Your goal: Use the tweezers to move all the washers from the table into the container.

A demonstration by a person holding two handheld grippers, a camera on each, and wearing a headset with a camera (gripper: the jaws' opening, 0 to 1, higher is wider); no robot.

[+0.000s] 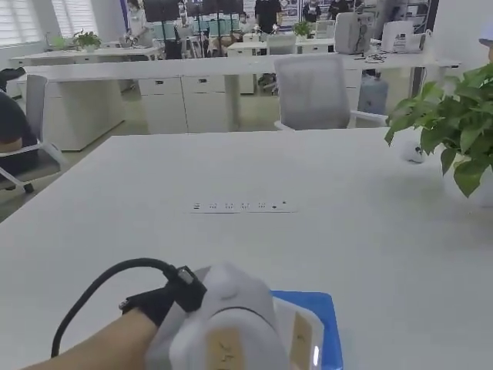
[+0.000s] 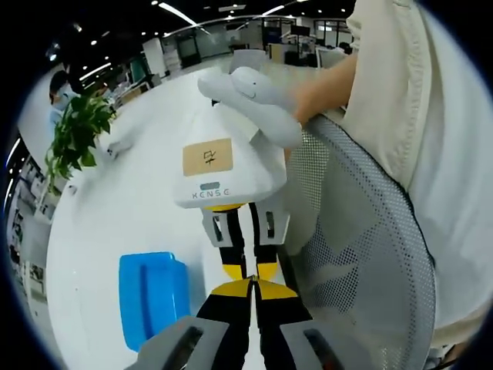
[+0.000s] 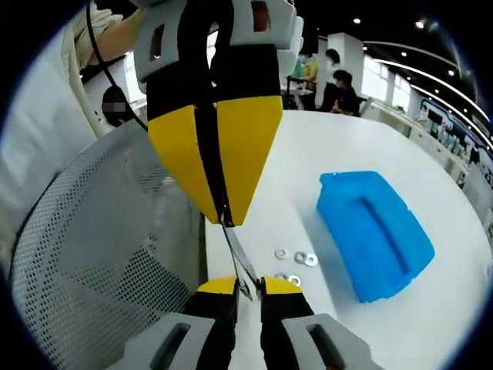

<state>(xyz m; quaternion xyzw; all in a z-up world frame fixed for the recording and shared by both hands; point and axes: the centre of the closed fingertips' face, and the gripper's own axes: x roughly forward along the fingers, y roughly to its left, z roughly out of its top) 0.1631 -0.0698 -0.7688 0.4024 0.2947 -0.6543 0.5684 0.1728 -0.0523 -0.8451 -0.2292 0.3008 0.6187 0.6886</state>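
My right gripper (image 3: pixel 248 288) meets my left gripper (image 3: pixel 216 154) tip to tip above the white table (image 3: pixel 323 154). Thin metal tweezers (image 3: pixel 237 250) run from the left gripper's shut yellow jaws into the right gripper's jaws, which close on the tips. Several small washers (image 3: pixel 297 257) lie on the table just right of the tweezers. Beside them sits the blue container (image 3: pixel 375 235). The left gripper view has its own jaws (image 2: pixel 253 284) shut, facing the right gripper (image 2: pixel 249 268), with the blue container (image 2: pixel 152 297) to the left. In the head view a white gripper (image 1: pixel 231 331) partly hides the container (image 1: pixel 327 327).
A grey mesh chair back (image 3: pixel 100 254) stands close to the grippers at the table's near edge. A leafy plant (image 1: pixel 454 116) sits at the table's far right. A socket strip (image 1: pixel 243 206) lies mid-table. Desks, chairs and people fill the room behind.
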